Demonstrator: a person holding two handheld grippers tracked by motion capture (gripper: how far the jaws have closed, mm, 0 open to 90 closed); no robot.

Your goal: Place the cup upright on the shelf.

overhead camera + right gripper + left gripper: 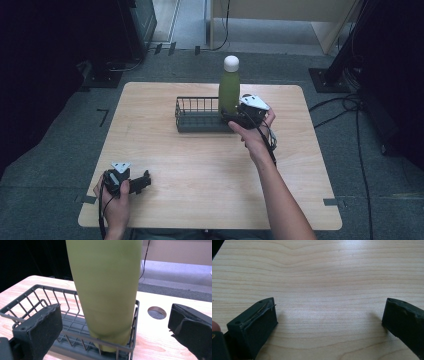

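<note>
Green bottle with its white cap stands upright in the right end of the dark wire basket, which sits toward the far side of the wooden table. My right gripper is at the basket's right end, just beside the bottle's base, and its jaws are spread wide; in the right gripper view the bottle rises between and beyond the two pads, and neither pad presses on it. Behind the basket's wire wall a round hole shows in the tabletop. My left gripper rests near the table's near left corner, well apart from the basket, jaws parted over bare wood with nothing between them.
</note>
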